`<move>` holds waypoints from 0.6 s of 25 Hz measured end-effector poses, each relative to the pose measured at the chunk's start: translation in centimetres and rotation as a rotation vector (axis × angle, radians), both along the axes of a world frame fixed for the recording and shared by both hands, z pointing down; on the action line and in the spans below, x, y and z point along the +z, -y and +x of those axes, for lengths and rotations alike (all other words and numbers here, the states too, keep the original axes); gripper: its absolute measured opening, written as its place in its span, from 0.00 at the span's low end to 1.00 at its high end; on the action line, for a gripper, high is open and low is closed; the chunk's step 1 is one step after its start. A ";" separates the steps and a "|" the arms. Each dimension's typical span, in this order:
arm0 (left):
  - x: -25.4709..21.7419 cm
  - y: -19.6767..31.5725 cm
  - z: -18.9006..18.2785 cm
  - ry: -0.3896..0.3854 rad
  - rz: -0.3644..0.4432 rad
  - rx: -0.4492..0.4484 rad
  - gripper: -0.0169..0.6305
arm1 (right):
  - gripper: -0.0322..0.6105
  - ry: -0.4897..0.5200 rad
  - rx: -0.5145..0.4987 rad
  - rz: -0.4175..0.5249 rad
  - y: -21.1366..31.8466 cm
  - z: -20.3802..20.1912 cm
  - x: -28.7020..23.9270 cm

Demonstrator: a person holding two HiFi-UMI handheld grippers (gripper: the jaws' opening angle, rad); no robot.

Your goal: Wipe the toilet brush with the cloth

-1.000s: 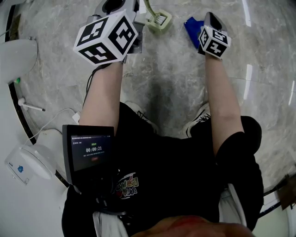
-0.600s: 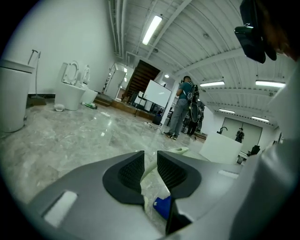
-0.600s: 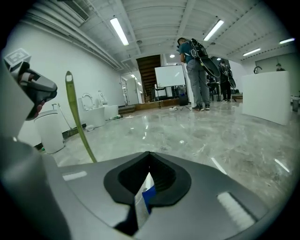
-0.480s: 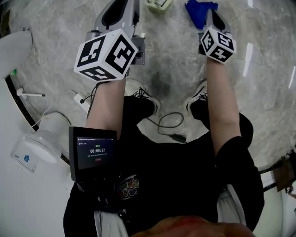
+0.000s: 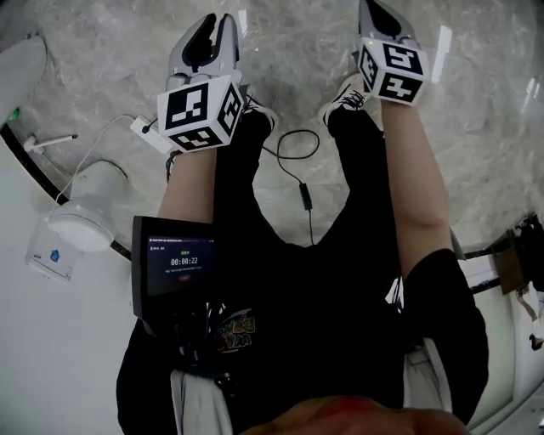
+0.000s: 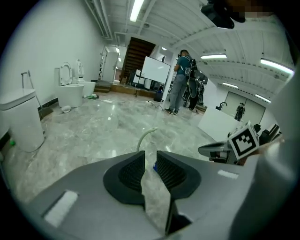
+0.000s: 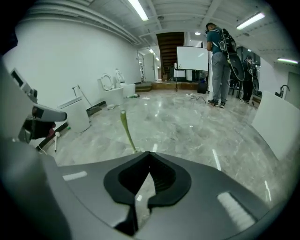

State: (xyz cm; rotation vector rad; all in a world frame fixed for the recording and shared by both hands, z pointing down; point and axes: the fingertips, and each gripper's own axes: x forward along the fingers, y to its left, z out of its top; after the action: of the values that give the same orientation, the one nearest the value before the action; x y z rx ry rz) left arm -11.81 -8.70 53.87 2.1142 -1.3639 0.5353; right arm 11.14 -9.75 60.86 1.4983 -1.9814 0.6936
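Observation:
The toilet brush lies on the marble floor. Its pale green handle (image 6: 146, 137) curves up just beyond my left gripper (image 6: 150, 158) and shows again as a handle (image 7: 126, 129) ahead of my right gripper (image 7: 149, 155). A speck of the blue cloth (image 6: 154, 166) shows on the floor through the left jaws' gap. The left jaws have just been closing and stand apart with nothing between them. The right jaws are shut with nothing visible in them. In the head view both grippers, left (image 5: 217, 25) and right (image 5: 371, 8), are held up over the person's shoes; brush and cloth are out of that view.
A toilet (image 6: 18, 119) stands close at the left, with more toilets (image 6: 70, 91) further back. People (image 6: 180, 82) stand by a whiteboard (image 6: 154, 70). A black cable (image 5: 297, 161) lies between the shoes. A white panel (image 7: 281, 126) stands at the right.
Both grippers have lifted off the floor and drawn back toward the person. The brush head and blue cloth have slid out of the head view's top edge; shoes and cable now show.

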 end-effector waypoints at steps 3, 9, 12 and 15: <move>-5.5 -2.7 0.8 0.005 -0.054 0.027 0.15 | 0.05 -0.005 -0.033 -0.056 -2.1 -1.4 -6.8; -16.6 -4.6 3.3 0.001 -0.045 0.042 0.15 | 0.05 0.016 -0.082 -0.035 -3.6 -2.7 -19.7; -26.2 -5.0 4.2 -0.013 0.036 0.034 0.14 | 0.05 0.013 -0.098 0.042 -3.7 -2.7 -30.0; -31.6 -5.7 5.1 -0.031 0.057 0.011 0.14 | 0.05 0.031 -0.114 0.064 -4.3 -2.6 -35.9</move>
State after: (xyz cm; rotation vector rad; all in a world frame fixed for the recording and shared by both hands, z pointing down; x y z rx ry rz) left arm -6.70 -3.04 22.23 2.1679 -1.3659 0.4716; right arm 8.51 -5.41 25.00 1.4061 -2.1120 0.6151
